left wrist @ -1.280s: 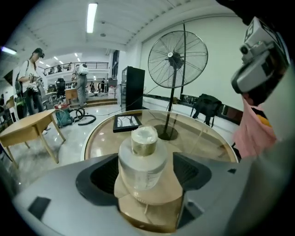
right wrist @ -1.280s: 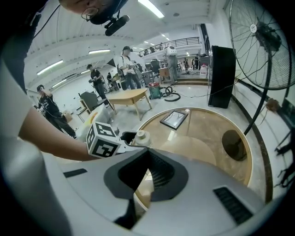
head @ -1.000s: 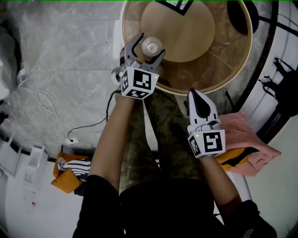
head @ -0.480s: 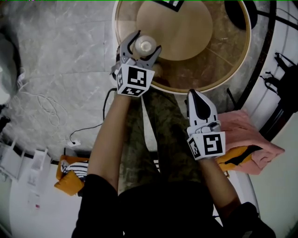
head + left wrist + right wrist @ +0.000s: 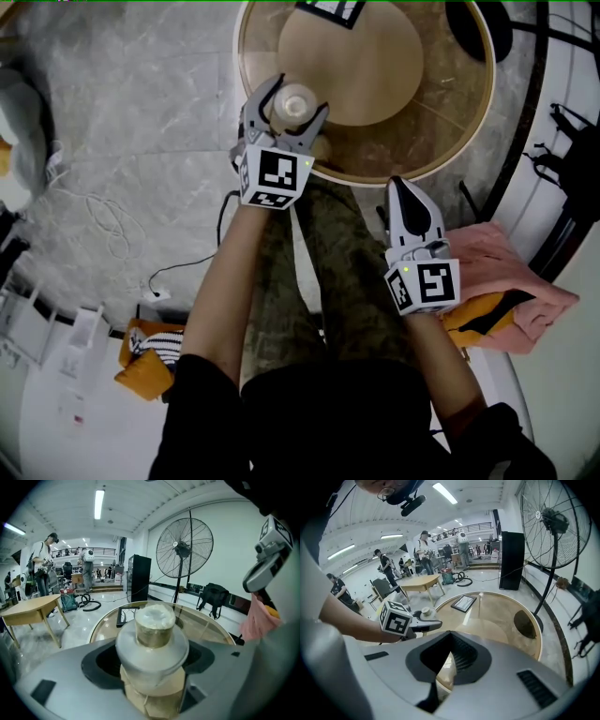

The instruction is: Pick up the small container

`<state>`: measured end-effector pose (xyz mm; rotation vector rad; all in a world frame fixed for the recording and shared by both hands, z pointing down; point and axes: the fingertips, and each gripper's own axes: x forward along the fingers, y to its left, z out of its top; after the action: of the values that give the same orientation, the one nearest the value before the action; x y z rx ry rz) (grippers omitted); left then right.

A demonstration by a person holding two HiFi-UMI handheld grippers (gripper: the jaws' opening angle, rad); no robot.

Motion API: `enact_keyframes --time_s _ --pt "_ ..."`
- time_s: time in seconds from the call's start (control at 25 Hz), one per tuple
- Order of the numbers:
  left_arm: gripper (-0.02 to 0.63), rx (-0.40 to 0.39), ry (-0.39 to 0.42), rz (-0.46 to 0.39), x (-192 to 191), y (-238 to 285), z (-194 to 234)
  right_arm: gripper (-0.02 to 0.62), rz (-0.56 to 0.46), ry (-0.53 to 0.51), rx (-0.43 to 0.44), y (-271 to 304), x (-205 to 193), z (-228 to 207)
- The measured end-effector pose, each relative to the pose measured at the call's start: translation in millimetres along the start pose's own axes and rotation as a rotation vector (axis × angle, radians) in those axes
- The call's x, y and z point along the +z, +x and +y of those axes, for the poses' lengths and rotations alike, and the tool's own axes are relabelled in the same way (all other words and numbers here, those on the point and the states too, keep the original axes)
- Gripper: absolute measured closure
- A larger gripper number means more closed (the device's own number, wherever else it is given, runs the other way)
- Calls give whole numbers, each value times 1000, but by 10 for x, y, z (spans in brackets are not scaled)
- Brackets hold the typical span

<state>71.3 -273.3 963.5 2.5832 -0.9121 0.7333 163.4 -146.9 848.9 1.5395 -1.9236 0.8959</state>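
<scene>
1. The left gripper (image 5: 298, 96) has barely shifted over the past second, sliding a touch along the near-left edge of the round table (image 5: 466, 141) and back. The small container (image 5: 293, 102) has stayed in its jaws throughout.
2. In the left gripper view the jaws press against both flanks of the small container (image 5: 152, 641), with no gap visible on either side. The grip looks seated.
3. Judged from that, the clamp is made and the pick-up now depends on the raise. Neither view shows clearly whether the base has already left the glass top, so it may still be resting there.
4. The container stands upright with its long axis vertical. Its narrower pale cap points straight up toward the head camera, and its wider body sits below at jaw level.
5. The right gripper (image 5: 407, 190) is held over the person's lap, just short of the table rim. Its jaws are together on nothing and it takes no part.
</scene>
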Motion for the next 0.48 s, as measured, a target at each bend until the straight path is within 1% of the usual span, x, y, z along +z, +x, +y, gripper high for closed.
enact_keyframes --time_s 0.08,0.24,0.32,0.48 --pt "252 -1 -6 -4 127 -113 -38 574 -18 3 -6 -82 92 -7" --pt "253 4 -56 -19 453 -400 -76 574 -64 16 -22 -254 355 3" --pt "253 7 -66 -22 627 -567 -119 574 -81 19 -27 -376 509 12" --pt "253 13 -23 -33 1047 -911 -193 574 -124 12 -44 -666 866 14"
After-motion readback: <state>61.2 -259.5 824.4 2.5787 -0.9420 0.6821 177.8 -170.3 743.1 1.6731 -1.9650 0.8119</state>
